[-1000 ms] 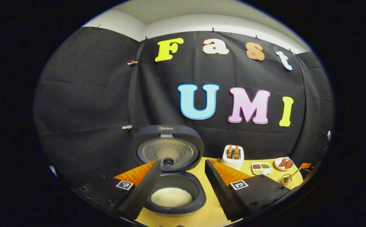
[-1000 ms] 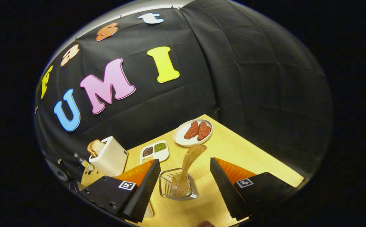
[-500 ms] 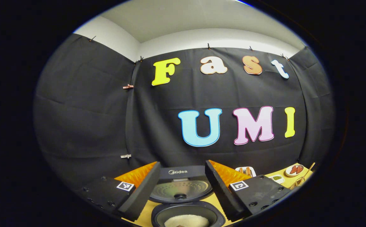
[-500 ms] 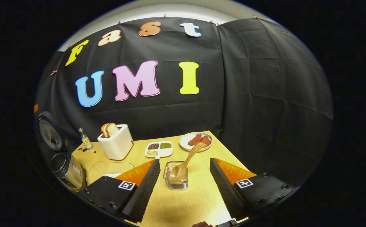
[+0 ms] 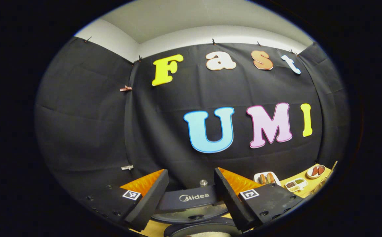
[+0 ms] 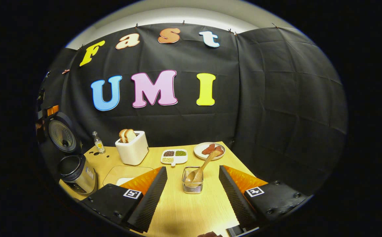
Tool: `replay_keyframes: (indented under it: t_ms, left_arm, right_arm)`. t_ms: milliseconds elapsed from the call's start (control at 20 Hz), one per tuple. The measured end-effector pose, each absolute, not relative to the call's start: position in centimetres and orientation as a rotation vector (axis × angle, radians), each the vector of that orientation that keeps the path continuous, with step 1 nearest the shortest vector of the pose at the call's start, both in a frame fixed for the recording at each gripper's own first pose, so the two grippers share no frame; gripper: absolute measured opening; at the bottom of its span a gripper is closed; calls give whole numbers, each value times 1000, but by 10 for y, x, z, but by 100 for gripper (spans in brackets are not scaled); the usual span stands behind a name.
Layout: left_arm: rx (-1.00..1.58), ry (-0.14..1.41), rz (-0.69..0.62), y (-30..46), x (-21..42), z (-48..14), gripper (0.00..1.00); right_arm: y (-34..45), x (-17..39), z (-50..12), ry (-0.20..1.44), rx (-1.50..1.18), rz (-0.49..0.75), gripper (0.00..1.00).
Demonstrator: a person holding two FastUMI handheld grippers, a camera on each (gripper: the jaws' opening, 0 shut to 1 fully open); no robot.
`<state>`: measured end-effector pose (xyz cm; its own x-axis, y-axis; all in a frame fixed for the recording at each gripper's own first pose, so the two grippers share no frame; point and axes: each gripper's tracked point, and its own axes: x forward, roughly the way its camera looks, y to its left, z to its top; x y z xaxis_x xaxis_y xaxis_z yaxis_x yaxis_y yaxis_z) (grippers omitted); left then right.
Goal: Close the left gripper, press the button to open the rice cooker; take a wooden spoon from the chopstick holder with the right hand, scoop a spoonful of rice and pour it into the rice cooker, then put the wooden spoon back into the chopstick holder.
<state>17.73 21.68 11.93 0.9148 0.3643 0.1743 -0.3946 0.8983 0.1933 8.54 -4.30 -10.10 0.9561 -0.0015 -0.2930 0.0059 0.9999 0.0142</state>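
The rice cooker (image 6: 76, 172) stands at the table's left end with its lid (image 6: 61, 135) raised. In the left gripper view that lid (image 5: 191, 198) shows edge-on between my fingers, and a strip of white rice (image 5: 205, 234) lies in the pot below. My left gripper (image 5: 191, 174) is open above the cooker with nothing between its fingers. The wooden spoon (image 6: 205, 162) leans in the clear chopstick holder (image 6: 192, 185), handle tilted to the far right. My right gripper (image 6: 192, 169) is open, a short way back from the holder, touching nothing.
A white toaster (image 6: 132, 148) with bread, a small bottle (image 6: 98, 142), a divided dish (image 6: 174, 156) of beans and a plate (image 6: 209, 150) of red pieces line the back of the wooden table (image 6: 184, 210). A light board (image 6: 125, 171) lies beside the cooker.
My left gripper has risen and tilted up, so the cooker slid to the bottom of its view. My right gripper has drawn back from the holder; the spoon stays inside.
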Motion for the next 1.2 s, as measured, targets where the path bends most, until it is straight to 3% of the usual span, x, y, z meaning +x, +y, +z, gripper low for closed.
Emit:
replay_keyframes:
  t_ms: [450, 850, 1200]
  left_arm:
    - [111, 24, 435, 190, 142, 87, 96]
    - [-3, 288, 535, 159, 91, -2, 97]
    - [-43, 415, 541, 152, 72, -77, 98]
  right_arm:
    - [-23, 91, -131, 380, 28, 69, 99]
    - [1, 95, -150, 428, 35, 190, 99]
    - [-9, 94, -166, 480, 43, 194, 99]
